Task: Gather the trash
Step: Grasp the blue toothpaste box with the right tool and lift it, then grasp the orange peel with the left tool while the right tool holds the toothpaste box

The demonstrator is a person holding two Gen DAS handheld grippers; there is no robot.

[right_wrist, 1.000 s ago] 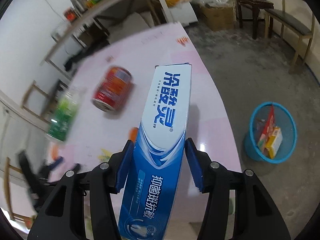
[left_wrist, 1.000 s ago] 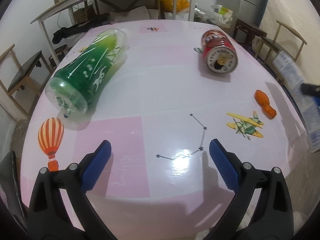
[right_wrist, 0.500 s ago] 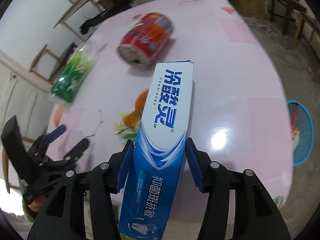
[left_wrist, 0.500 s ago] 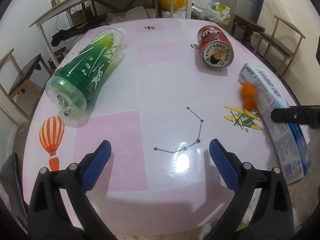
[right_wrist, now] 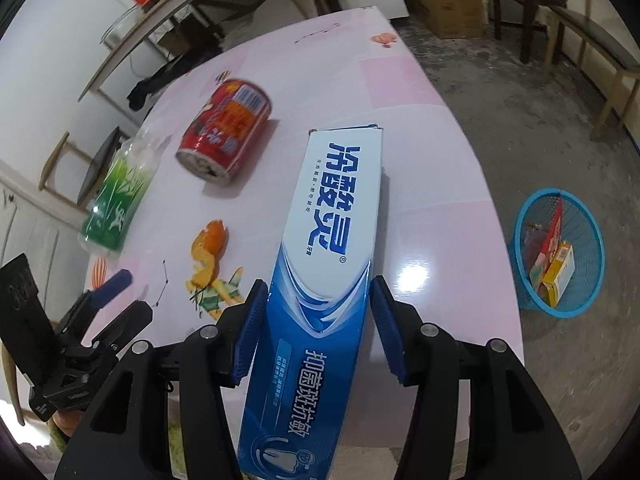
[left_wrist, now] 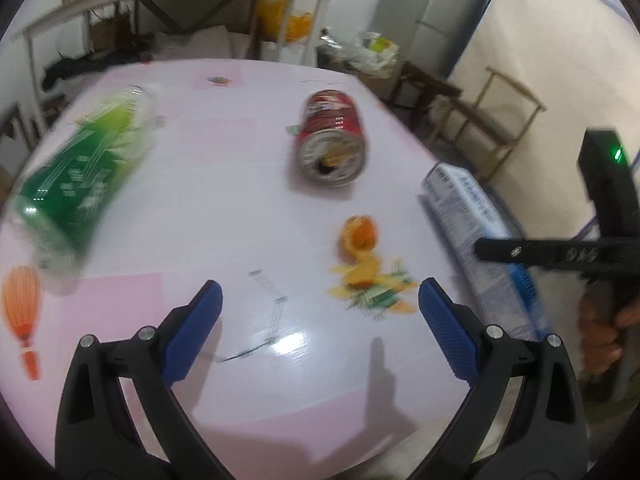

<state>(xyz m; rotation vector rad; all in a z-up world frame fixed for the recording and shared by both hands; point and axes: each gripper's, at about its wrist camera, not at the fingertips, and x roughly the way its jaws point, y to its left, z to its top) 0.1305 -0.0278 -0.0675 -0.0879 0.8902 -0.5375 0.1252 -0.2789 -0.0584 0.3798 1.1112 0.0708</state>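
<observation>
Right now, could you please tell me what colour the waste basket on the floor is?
The waste basket is bright blue mesh, clearest in the right wrist view.

blue-white toothpaste box (right_wrist: 332,248); red can (right_wrist: 226,130); green bottle (right_wrist: 118,196); pink table (right_wrist: 420,112); blue basket (right_wrist: 560,252).

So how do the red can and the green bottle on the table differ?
The red can is short, opaque metal. The green bottle is longer, see-through plastic, clear at its far end.

The can lies near the table's middle, open end toward the cameras. The bottle lies nearer the far-left edge.

Both lie on their sides on the pink table, untouched by either claw.
</observation>
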